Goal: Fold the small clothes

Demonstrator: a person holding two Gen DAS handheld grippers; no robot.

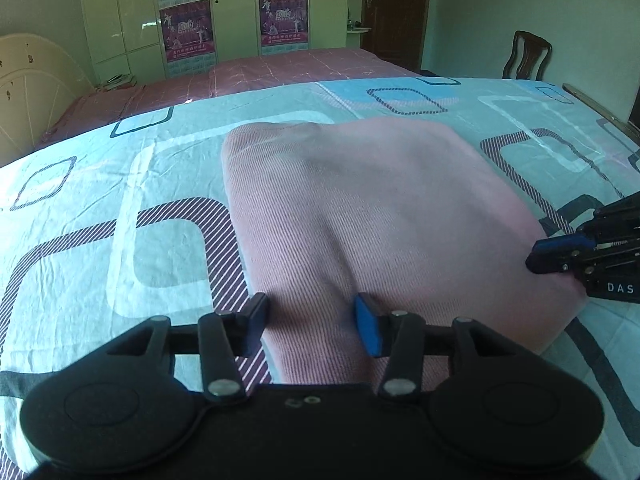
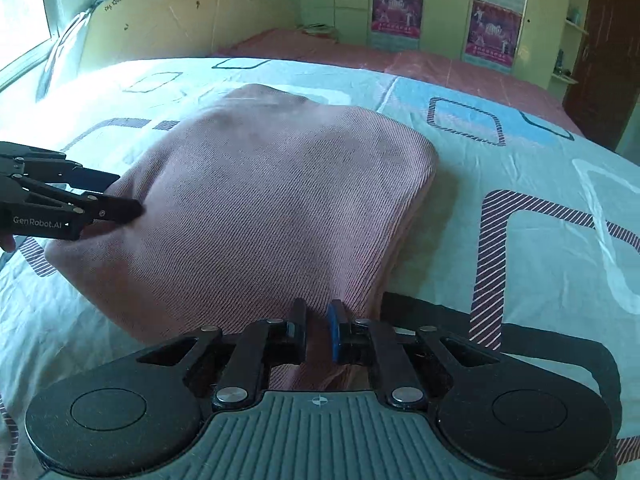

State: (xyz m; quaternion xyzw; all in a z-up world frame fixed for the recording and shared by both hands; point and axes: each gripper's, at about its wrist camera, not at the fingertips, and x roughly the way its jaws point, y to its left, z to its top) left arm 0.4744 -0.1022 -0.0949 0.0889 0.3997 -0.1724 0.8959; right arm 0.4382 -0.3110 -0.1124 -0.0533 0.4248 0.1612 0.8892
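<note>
A folded pink ribbed garment (image 1: 380, 208) (image 2: 260, 192) lies on a pale blue patterned bedsheet (image 1: 100, 152) (image 2: 520, 148). My left gripper (image 1: 312, 316) stands open at the garment's near left corner. Cloth runs between its fingers, but the pads stay apart from it. In the right wrist view the left gripper (image 2: 128, 194) reaches in from the left, its tips at a fold on that side. My right gripper (image 2: 318, 320) is shut on the garment's near right edge, with pink cloth pinched between the pads. The left wrist view shows the right gripper (image 1: 538, 254) at the cloth's right border.
A second bed with a pink cover (image 1: 280, 68) lies beyond the sheet, before a pale green wardrobe (image 1: 120, 20) with posters. A cream headboard (image 2: 180, 12) stands at the far left. A wooden chair (image 1: 528, 56) and a dark door (image 1: 396, 4) are at the right.
</note>
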